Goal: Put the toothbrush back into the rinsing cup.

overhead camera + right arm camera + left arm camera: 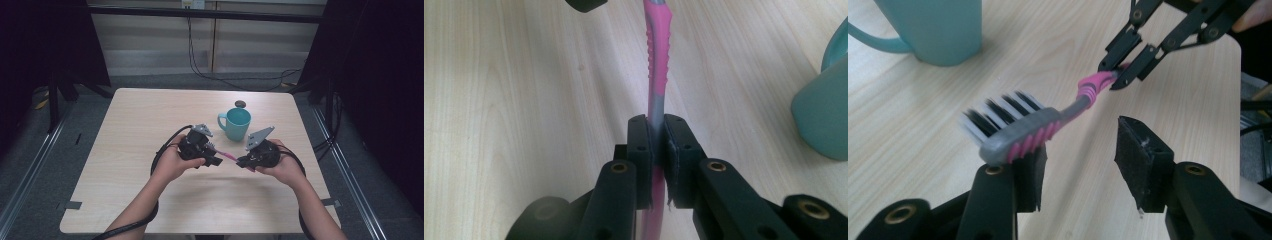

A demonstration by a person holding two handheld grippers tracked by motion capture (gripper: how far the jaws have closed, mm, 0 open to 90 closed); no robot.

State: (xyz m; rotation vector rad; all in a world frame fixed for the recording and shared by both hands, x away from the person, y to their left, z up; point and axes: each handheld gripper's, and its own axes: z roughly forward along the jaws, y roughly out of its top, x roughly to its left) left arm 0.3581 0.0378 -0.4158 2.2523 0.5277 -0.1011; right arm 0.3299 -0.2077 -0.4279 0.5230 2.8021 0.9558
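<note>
Your right gripper (656, 145) has its jaws clamped on the handle of the pink and grey plastic toothbrush (1048, 125), holding it in the air above the pale wooden table (140, 115) so its bristled head reaches across to your other hand. Its long axis runs between the 2 grippers, head toward your left gripper (1083, 165), bristles turned toward the teal ceramic mug (236, 124) just beyond. The left jaws stand partly apart with the head against 1 pad, not yet pinched; this looks like a handover.
</note>
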